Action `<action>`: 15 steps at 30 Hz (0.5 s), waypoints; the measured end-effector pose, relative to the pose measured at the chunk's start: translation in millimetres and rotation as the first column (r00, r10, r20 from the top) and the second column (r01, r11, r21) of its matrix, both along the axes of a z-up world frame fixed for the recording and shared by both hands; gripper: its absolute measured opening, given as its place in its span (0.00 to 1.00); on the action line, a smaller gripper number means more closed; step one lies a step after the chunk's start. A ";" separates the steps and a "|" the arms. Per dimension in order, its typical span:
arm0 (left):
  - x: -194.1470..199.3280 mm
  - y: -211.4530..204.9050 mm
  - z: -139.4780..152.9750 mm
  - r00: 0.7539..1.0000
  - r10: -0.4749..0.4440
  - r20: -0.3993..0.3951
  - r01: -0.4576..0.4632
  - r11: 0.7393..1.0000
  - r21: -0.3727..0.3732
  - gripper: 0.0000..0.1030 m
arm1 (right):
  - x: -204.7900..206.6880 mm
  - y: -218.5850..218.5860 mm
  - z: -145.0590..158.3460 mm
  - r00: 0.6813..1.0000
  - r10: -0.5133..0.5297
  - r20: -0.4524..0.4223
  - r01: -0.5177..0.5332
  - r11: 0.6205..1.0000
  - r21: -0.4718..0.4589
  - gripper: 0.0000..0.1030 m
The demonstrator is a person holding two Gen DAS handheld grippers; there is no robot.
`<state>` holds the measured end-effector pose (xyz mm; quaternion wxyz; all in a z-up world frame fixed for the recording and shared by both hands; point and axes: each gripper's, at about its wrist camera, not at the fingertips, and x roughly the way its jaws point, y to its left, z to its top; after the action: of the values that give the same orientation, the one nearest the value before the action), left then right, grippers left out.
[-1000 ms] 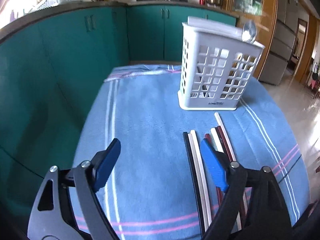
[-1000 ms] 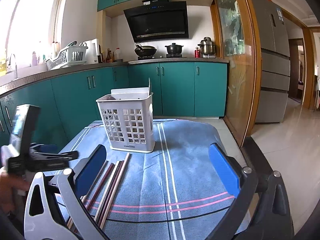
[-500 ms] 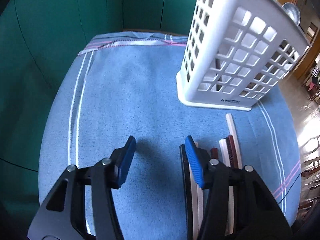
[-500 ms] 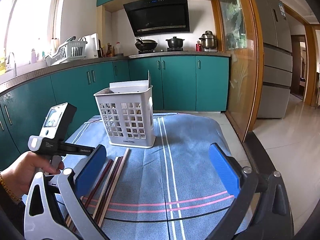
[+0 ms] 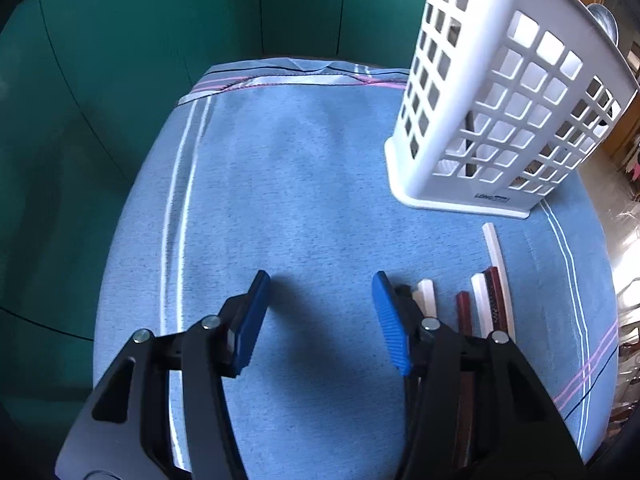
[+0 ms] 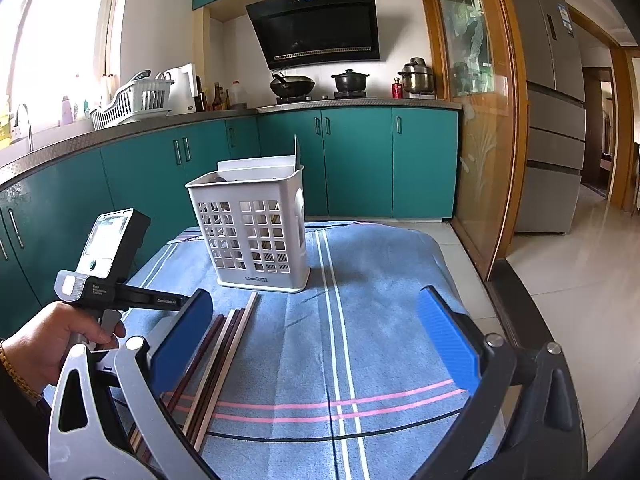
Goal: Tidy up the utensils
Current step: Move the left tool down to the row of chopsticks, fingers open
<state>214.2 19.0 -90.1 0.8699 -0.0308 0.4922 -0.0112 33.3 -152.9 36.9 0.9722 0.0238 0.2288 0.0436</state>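
The jaws of the left gripper (image 5: 320, 312) are standing partly open over bare blue cloth, having just been closing, with nothing lying between them. Its blue pads are pointing steeply down at the blue striped towel covering the table (image 5: 280, 184). The row of long slender chopsticks in white, dark red and black (image 5: 480, 304) is lying just outside the right-hand pad, at about 3 o'clock from the gap, with the black one nearest that pad; whether the pad is touching it cannot be told. The white perforated plastic utensil holder (image 5: 492, 120) is standing upright on the towel at about 1 o'clock from the jaws, well apart from them, with a shiny metal spoon bowl (image 5: 604, 26) poking up at its far rim.

In the right wrist view, a person's left hand (image 6: 52, 344) is gripping the handle of the left gripper at 9 o'clock, with a gold bracelet (image 6: 14, 372) sitting on the wrist.

The jaws of the right gripper (image 6: 316, 340) are standing wide open and holding nothing, hovering above the towel and pointing shallowly downward. The chopsticks are lying under and just inside its left-hand pad, running toward 12 o'clock, and the holder is standing beyond their far ends at about 11 o'clock.
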 end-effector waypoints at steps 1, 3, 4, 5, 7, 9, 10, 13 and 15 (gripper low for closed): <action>-0.6 1.0 0.8 1.000 -0.001 0.002 0.001 1.000 -0.017 0.51 | -0.1 0.2 0.0 1.000 0.000 0.001 0.000 1.000 -0.001 0.97; -0.5 1.7 1.5 1.000 -0.007 0.006 0.008 0.999 -0.053 0.51 | 0.4 0.5 -0.4 1.000 0.003 -0.002 -0.003 1.000 0.001 0.97; 0.7 0.6 0.7 1.000 -0.017 0.008 0.018 0.998 -0.062 0.51 | 0.8 1.1 -0.6 1.000 0.004 -0.002 -0.004 1.000 0.000 0.97; 1.1 -1.9 -0.1 1.000 -0.028 0.004 0.028 0.997 -0.067 0.51 | 1.2 1.8 -1.0 1.000 0.004 -0.002 -0.004 1.000 -0.001 0.97; 1.8 -5.6 -1.6 1.000 -0.030 0.006 0.030 0.998 -0.054 0.51 | 2.0 3.1 -1.5 1.000 0.007 -0.005 -0.007 1.000 -0.001 0.97; 3.7 -6.7 -2.0 1.000 -0.027 0.006 0.028 0.998 -0.051 0.51 | 1.7 4.0 -2.0 1.000 0.010 -0.006 -0.010 1.000 -0.003 0.97; 4.3 -7.0 -2.0 1.000 -0.026 0.005 0.026 0.998 -0.052 0.52 | 1.6 3.8 -2.1 1.000 0.009 -0.005 -0.009 1.000 -0.006 0.97; 7.5 -10.2 -1.7 0.999 -0.032 0.004 0.032 0.998 -0.047 0.55 | 2.0 4.2 -3.7 1.000 0.008 -0.009 -0.008 1.000 -0.003 0.97; 8.6 -13.5 -2.1 0.999 -0.034 0.007 0.034 0.999 -0.036 0.58 | 2.5 4.6 -4.1 1.000 0.009 -0.011 -0.009 1.000 -0.001 0.97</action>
<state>222.8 5.5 -92.1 0.8704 -0.0381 0.4896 -0.0349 35.8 -148.4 32.8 0.9707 0.0225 0.2344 0.0475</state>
